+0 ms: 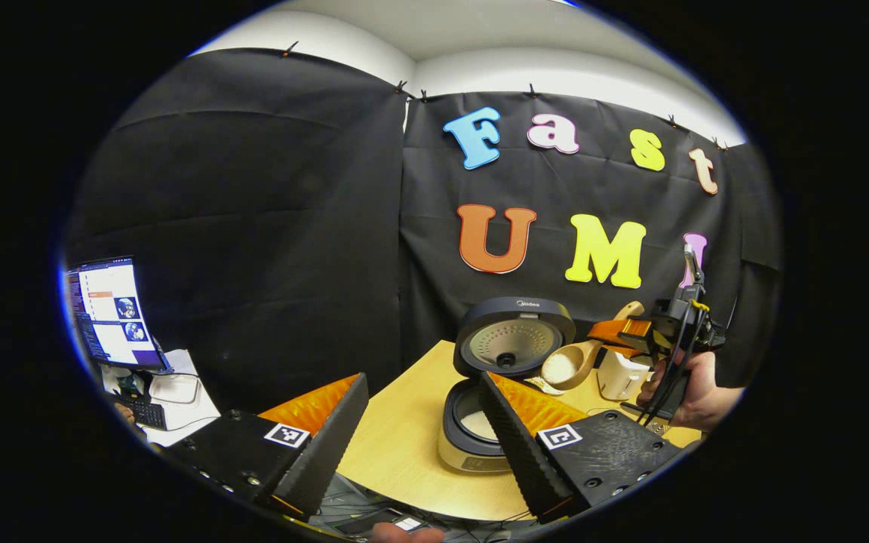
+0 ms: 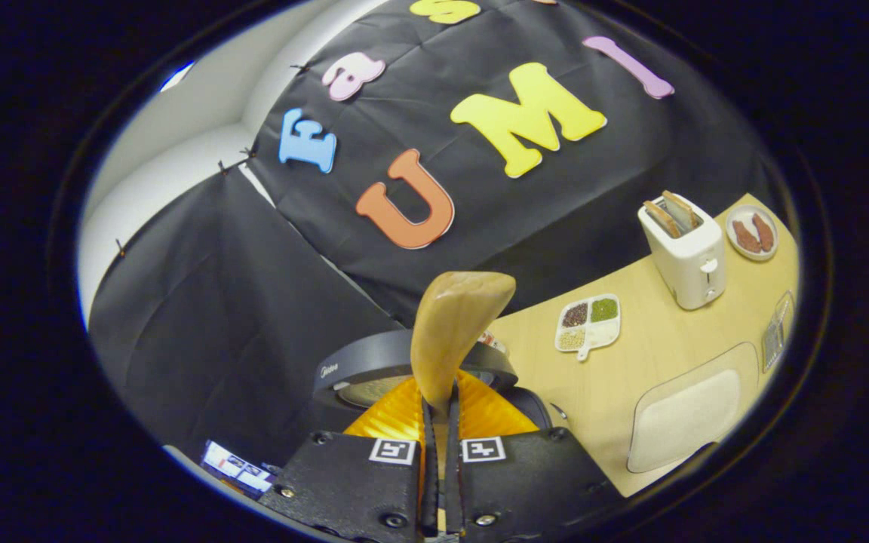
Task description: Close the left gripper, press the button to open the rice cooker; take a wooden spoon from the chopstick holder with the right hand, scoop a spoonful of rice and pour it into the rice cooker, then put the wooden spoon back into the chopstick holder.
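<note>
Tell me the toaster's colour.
White; the toaster shows best in the right gripper view.

A recording booth: black cloth wall (image 1: 253,226), monitor (image 1: 114,313), kitchen-props table (image 2: 631,362)

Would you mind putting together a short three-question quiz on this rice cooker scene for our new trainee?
1. True or false: the rice cooker has its lid shut.
2. What does the right gripper hold? A) a bowl B) a wooden spoon C) a cup
3. Fill in: in the left gripper view the spoon's bowl carries ____.

Key
1. False: the lid stands open, with rice showing in the pot.
2. B: both fingers press on its handle.
3. Rice, held beside the open lid; the left gripper is open.
</note>
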{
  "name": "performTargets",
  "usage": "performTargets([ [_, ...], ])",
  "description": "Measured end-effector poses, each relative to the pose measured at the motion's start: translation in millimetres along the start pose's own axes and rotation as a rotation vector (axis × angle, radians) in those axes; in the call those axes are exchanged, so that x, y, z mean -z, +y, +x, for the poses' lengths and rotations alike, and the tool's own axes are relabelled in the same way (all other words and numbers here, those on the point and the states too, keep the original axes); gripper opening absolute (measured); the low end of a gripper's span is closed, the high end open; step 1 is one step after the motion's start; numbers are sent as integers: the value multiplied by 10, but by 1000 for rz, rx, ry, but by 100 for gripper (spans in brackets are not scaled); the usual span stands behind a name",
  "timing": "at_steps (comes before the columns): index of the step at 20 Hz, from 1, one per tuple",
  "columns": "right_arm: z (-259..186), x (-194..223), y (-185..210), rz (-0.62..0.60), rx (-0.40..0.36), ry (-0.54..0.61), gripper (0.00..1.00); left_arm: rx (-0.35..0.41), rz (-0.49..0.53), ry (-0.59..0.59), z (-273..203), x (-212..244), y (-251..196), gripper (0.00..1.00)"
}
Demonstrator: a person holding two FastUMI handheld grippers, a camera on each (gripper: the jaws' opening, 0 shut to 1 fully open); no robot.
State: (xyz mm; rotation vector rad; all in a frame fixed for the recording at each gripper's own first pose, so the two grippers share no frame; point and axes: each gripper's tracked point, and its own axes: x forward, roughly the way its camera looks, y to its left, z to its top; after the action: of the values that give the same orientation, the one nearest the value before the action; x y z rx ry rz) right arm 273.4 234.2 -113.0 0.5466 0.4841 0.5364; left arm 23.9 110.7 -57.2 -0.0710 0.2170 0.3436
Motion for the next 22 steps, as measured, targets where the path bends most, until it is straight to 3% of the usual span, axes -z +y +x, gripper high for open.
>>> performTargets([
  [9, 257, 458, 60, -232, 133, 41, 9, 15, -15, -15, 129, -4, 357, 95],
  [22, 230, 438, 436, -712, 164, -66, 9, 35, -8, -8, 262, 62, 538, 95],
])
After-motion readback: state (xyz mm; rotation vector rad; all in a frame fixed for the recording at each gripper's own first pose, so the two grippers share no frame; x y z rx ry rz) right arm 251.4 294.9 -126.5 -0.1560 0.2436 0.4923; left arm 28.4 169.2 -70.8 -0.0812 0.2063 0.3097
